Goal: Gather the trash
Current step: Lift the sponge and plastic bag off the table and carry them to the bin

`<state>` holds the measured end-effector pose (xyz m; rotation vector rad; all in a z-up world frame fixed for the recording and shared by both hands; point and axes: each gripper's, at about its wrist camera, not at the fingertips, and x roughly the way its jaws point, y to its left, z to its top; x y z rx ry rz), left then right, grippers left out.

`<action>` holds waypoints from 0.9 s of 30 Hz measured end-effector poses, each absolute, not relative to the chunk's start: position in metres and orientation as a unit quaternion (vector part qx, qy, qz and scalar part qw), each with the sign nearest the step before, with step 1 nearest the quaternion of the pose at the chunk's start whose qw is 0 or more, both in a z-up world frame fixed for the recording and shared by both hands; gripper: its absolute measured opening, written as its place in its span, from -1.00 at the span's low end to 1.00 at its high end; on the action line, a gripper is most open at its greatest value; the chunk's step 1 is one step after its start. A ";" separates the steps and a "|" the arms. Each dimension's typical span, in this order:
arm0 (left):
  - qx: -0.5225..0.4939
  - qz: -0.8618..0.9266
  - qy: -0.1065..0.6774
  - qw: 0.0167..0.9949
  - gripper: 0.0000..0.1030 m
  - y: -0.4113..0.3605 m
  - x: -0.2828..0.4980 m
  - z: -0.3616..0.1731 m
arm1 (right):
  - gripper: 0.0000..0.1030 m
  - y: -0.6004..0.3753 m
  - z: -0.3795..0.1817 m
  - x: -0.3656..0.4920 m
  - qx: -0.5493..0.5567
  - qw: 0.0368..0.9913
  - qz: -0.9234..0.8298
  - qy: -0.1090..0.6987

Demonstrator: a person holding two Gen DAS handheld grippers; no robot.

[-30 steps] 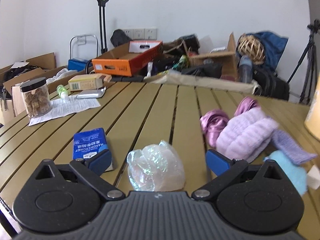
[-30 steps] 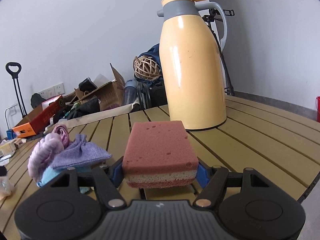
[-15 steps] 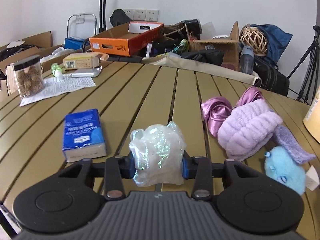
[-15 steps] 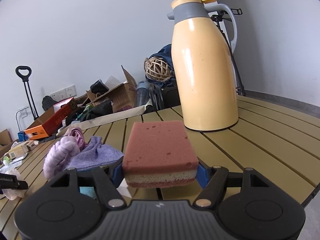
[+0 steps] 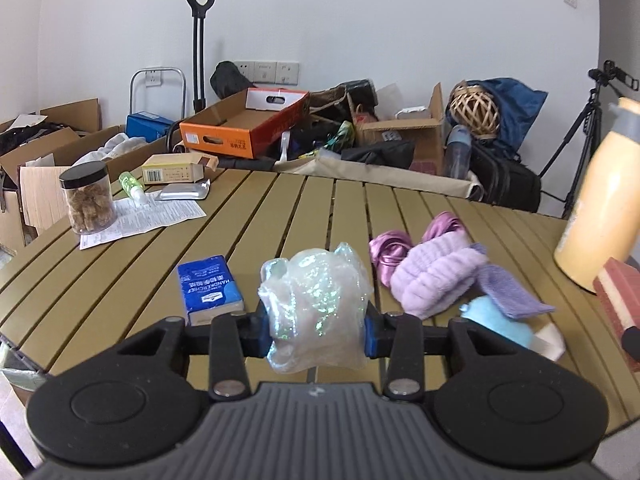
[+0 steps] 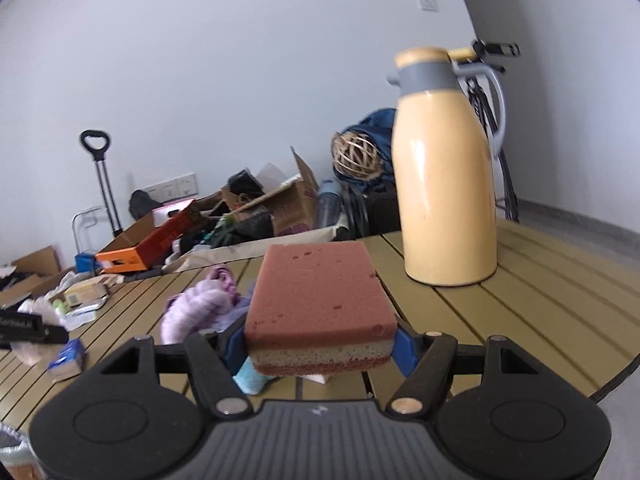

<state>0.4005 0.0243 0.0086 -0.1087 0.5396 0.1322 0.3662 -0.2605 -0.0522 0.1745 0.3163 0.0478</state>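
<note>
My left gripper (image 5: 315,336) is shut on a crumpled clear plastic wrapper (image 5: 316,304), held up off the slatted tan table (image 5: 256,220). Its blue pads press both sides of the wrapper. In the right wrist view my right gripper (image 6: 320,348) is shut on a pink-and-cream sponge (image 6: 320,296), lifted above the table (image 6: 540,292). The same sponge (image 5: 616,292) shows at the right edge of the left wrist view. The left gripper's tip (image 6: 32,330) shows at the left edge of the right wrist view.
On the table lie a blue tissue pack (image 5: 210,288), a pile of purple cloths (image 5: 432,276), a light blue fluffy thing (image 5: 494,320), a yellow thermos jug (image 6: 444,184), a jar of snacks (image 5: 88,200) on a printed sheet, and a small box. Cardboard boxes and bags crowd the floor behind.
The left gripper closed on the plastic wrapper and lifted it off the table. The right gripper rose and swung with the sponge, so the jug now sits further right.
</note>
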 end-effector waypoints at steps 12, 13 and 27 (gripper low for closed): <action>-0.033 0.032 0.256 0.966 -0.21 0.009 0.332 0.022 | 0.33 -0.237 -0.029 0.299 0.013 0.983 0.057 0.173; -0.031 0.029 0.254 0.966 -0.21 0.007 0.325 0.022 | 0.33 -0.235 -0.029 0.293 0.007 0.983 0.060 0.175; -0.027 -0.005 0.268 0.963 -0.21 0.002 0.255 0.000 | 0.33 -0.226 -0.040 0.224 -0.028 0.976 0.105 0.189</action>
